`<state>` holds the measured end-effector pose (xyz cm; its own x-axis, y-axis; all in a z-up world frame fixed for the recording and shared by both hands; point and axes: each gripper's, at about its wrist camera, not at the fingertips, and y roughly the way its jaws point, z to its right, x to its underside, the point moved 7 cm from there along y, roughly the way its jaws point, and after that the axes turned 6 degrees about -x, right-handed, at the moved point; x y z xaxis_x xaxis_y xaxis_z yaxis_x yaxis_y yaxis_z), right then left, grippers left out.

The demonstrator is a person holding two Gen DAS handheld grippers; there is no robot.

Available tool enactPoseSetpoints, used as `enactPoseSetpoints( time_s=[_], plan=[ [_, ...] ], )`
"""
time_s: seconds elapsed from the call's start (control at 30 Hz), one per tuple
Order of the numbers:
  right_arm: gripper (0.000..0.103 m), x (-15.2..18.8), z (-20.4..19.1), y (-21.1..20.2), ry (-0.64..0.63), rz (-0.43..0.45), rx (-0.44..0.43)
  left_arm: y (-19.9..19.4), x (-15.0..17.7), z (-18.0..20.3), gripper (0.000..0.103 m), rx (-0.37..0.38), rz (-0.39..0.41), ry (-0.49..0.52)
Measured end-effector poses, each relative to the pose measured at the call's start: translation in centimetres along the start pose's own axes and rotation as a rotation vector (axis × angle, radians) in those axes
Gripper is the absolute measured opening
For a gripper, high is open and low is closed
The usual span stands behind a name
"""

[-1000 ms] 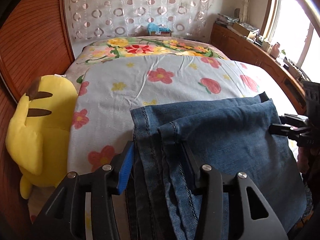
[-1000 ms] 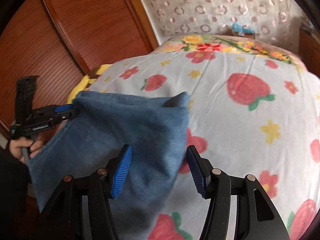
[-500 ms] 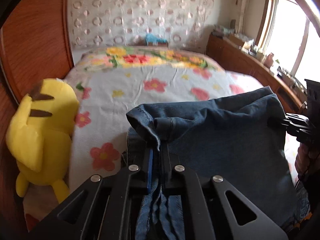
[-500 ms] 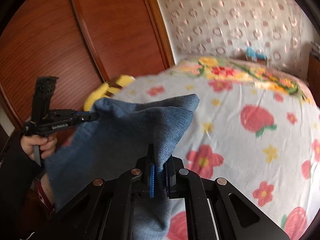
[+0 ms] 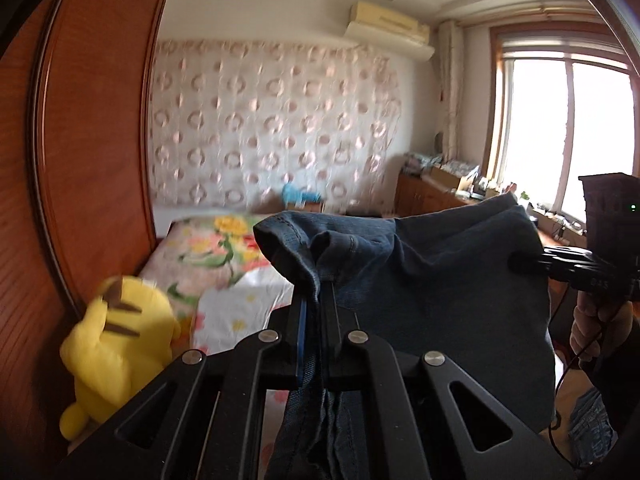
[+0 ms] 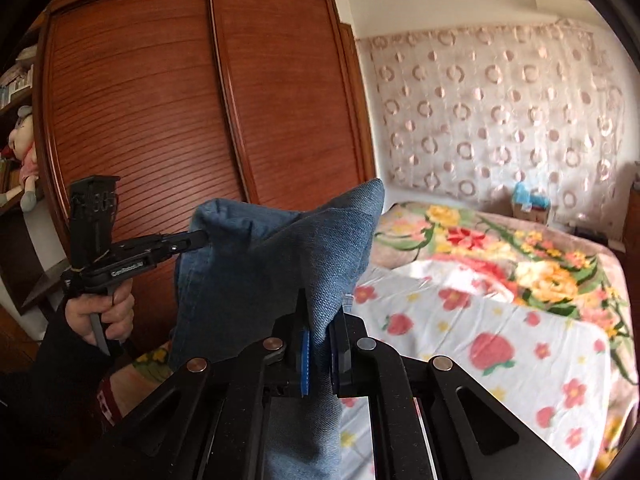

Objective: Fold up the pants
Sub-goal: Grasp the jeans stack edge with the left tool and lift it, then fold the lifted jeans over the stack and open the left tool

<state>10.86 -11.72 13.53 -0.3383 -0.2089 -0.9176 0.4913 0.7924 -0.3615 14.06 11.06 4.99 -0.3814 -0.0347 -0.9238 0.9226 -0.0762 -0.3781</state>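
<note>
The blue denim pants (image 5: 440,280) hang in the air between both grippers, lifted above the bed. My left gripper (image 5: 318,312) is shut on the hemmed corner of the pants. My right gripper (image 6: 320,344) is shut on the other corner of the pants (image 6: 288,264). The right gripper also shows in the left wrist view (image 5: 520,262), pinching the far edge. The left gripper shows in the right wrist view (image 6: 196,238), pinching the denim at the left. The lower part of the pants hangs out of sight.
The bed (image 6: 500,320) with a flowered sheet lies below and ahead. A yellow plush toy (image 5: 116,344) sits at the bed's left edge by the wooden wardrobe (image 6: 180,120). A window (image 5: 572,132) and low cabinet stand at the right.
Both grippers, open a second ago, closed on the pants' corners and have lifted them up off the bed. The cameras now look higher, toward the wall and wardrobe.
</note>
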Motion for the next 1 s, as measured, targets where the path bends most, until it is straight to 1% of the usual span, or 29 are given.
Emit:
enactPoseSetpoints(
  time_s=[0.03,0.1,0.17,0.2,0.23,0.33,0.4,0.5,0.57,0.63,0.67,0.7,0.73,0.77,0.8,0.87,0.9,0.93,1.0],
  plan=[
    [0.007,0.0,0.1,-0.6,-0.006,0.005,0.012,-0.1,-0.5,0.7,0.006,0.015,0.012,0.004],
    [0.007,-0.1,1.1,-2.1,-0.027,0.007,0.051,0.4,-1.0,1.4,0.006,0.022,0.02,0.014],
    [0.007,0.3,2.8,-3.1,-0.027,-0.008,0.101,2.3,-1.2,2.5,0.006,0.034,0.007,0.022],
    [0.007,0.7,3.2,-3.7,-0.014,-0.02,0.12,4.0,-1.1,3.2,0.006,0.045,-0.014,0.021],
    [0.007,1.2,4.7,-3.7,0.003,-0.041,0.142,5.2,-1.0,3.7,0.006,0.05,-0.03,0.027],
    [0.007,3.1,8.5,-3.1,0.043,-0.118,0.211,10.7,0.2,6.3,0.006,0.065,-0.105,0.053],
    [0.007,4.3,10.9,-2.1,0.068,-0.168,0.255,13.5,0.9,7.9,0.006,0.06,-0.132,0.083],
    [0.007,6.1,13.7,-1.3,0.127,-0.201,0.303,17.0,1.9,9.5,0.007,0.054,-0.173,0.112],
    [0.007,7.2,14.7,-0.8,0.149,-0.216,0.325,18.4,2.5,10.0,0.008,0.053,-0.2,0.12],
    [0.007,8.3,15.5,-0.2,0.166,-0.228,0.352,19.3,3.4,10.2,0.017,0.038,-0.237,0.127],
    [0.007,8.6,15.8,0.0,0.18,-0.234,0.363,19.5,3.7,10.0,0.018,0.031,-0.253,0.127],
    [0.007,9.0,16.1,0.3,0.192,-0.241,0.375,19.4,3.8,10.2,0.022,0.032,-0.259,0.125],
    [0.007,8.9,16.8,1.5,0.202,-0.248,0.388,19.2,4.1,9.9,0.032,0.035,-0.265,0.117],
    [0.007,9.4,17.1,1.8,0.215,-0.258,0.396,19.0,4.2,9.8,0.037,0.038,-0.266,0.11],
    [0.011,9.3,17.1,3.3,0.224,-0.266,0.406,18.5,4.4,9.5,0.046,0.044,-0.263,0.098],
    [0.021,9.6,17.3,3.7,0.244,-0.291,0.444,17.7,4.5,9.7,0.048,0.056,-0.256,0.085],
    [0.026,9.3,17.4,3.9,0.254,-0.299,0.452,17.2,4.8,9.7,0.051,0.062,-0.26,0.084],
    [0.029,9.3,17.6,3.9,0.265,-0.306,0.457,16.7,5.2,9.8,0.052,0.064,-0.266,0.088],
    [0.044,9.5,16.9,3.3,0.287,-0.292,0.442,16.0,5.8,10.4,0.052,0.068,-0.268,0.099]
  ],
)
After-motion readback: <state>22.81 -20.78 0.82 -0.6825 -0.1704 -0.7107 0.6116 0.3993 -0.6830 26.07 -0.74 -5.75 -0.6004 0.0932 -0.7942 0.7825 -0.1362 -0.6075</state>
